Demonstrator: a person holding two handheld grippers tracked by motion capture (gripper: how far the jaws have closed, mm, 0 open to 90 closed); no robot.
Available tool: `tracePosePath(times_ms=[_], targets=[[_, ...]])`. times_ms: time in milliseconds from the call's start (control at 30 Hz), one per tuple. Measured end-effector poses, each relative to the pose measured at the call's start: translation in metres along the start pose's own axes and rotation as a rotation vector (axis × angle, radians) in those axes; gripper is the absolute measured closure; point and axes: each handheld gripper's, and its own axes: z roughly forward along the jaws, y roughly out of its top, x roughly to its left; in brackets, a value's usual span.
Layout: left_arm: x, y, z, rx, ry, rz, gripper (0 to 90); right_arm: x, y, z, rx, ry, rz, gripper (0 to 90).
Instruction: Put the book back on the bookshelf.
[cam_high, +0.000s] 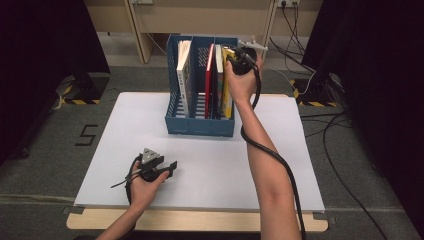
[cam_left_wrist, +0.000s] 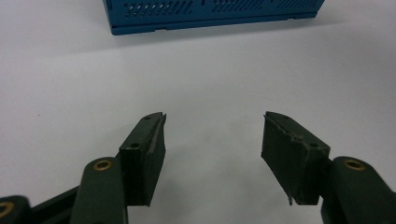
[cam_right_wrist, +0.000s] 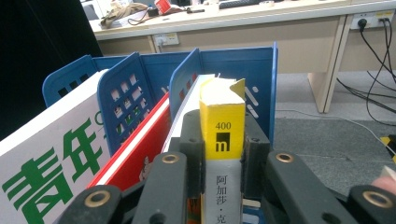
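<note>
A blue three-slot file rack (cam_high: 200, 125) stands on the white table top (cam_high: 210, 165); its base (cam_left_wrist: 210, 14) shows far off in the left gripper view. In the rack stand a white book (cam_high: 184, 75) in the left slot, a red book (cam_high: 209, 80) in the middle slot, and a yellow-spined book (cam_high: 227, 87) in the right slot. My right gripper (cam_high: 235, 59) is shut on the top of the yellow book's spine (cam_right_wrist: 222, 133), with the red book (cam_right_wrist: 135, 158) and the white book (cam_right_wrist: 46, 172) to its left. My left gripper (cam_high: 167, 167) rests open on the table, its jaws (cam_left_wrist: 212, 158) wide apart with nothing between them.
A black cable (cam_high: 272, 150) trails from the right gripper along the forearm. Beyond the table stand a wooden desk (cam_right_wrist: 261, 28) and wall sockets (cam_right_wrist: 373, 21). Cables (cam_high: 340, 165) lie on the grey floor at the right. A "5" (cam_high: 86, 135) is taped on the floor at the left.
</note>
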Motion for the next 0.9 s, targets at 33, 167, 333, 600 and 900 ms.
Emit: tracePosePath(times_ms=[33, 167, 333, 600, 900], targets=[[0.000, 0.000, 0.000, 0.000, 0.000, 0.000, 38.7, 0.000, 0.000, 0.000, 0.000, 0.000, 0.000, 76.3], [-0.001, 0.000, -0.001, 0.003, 0.001, 0.006, 38.7, 0.001, -0.003, 0.002, -0.001, -0.006, -0.007, 76.3], [-0.001, 0.000, 0.000, 0.000, 0.000, 0.008, 38.7, 0.000, -0.006, 0.003, -0.003, -0.008, -0.004, 76.3], [-0.001, 0.000, 0.000, 0.002, -0.001, 0.013, 38.7, -0.001, -0.011, 0.008, 0.005, -0.012, -0.007, 76.2], [-0.001, 0.000, 0.000, 0.003, -0.002, 0.012, 38.7, -0.002, -0.017, 0.012, 0.011, -0.020, -0.012, 76.2]])
